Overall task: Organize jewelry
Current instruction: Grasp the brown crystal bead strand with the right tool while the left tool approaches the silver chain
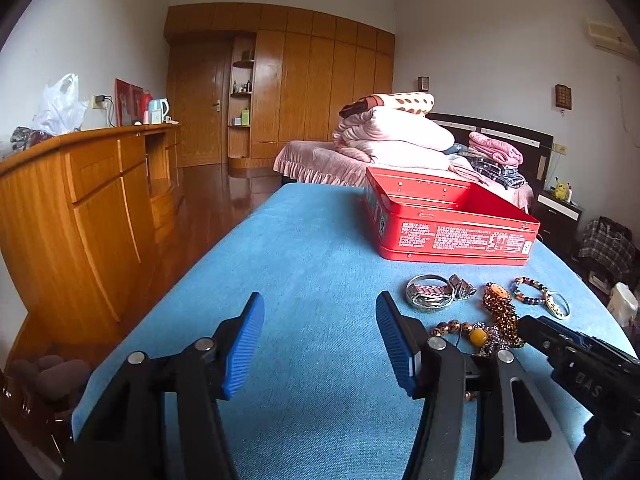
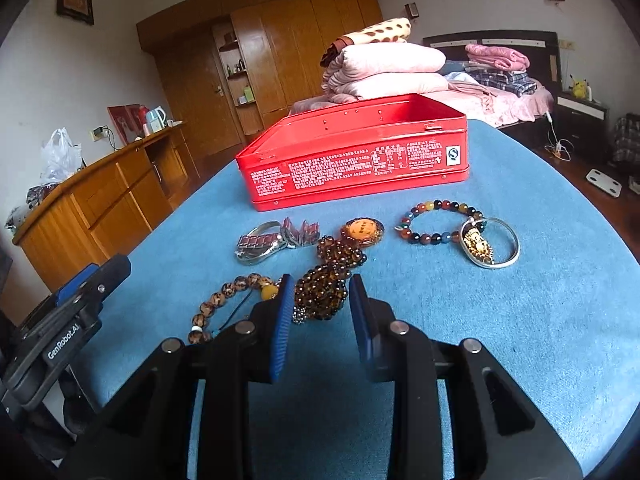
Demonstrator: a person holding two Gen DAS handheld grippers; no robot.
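The left tongs (image 1: pixel 320 336) are seen spread wide over the blue-covered surface (image 1: pixel 304 248), with nothing between the ribbed blue pads. The right tongs (image 2: pixel 318 316) are also parted, and a heap of small brown beads (image 2: pixel 326 294) is framed between the pads; whether the pads touch it cannot be told. Just left of that heap, a bracelet of larger patterned brown beads with an amber bead (image 2: pixel 232 298) is laid flat. Slightly farther on, a silver metal-link watch (image 2: pixel 260 244) is found beside a small folded metal piece (image 2: pixel 302 234), and an orange oval pendant (image 2: pixel 363 231) is joined to the brown bead strand. To the right, a bracelet of multicoloured round beads (image 2: pixel 436 220) is laid against a silver ring (image 2: pixel 510 248) in which a gold figurine charm (image 2: pixel 478 246) is set. Beyond the jewelry, an open red tin (image 2: pixel 356 160) printed with white text is stood on the surface; only red inner walls are shown, and its floor is hidden by the near wall. Behind it, folded pink bedding (image 2: pixel 384 68) is stacked on a bed, and a wooden wardrobe (image 2: pixel 280 44) is set against the far wall.
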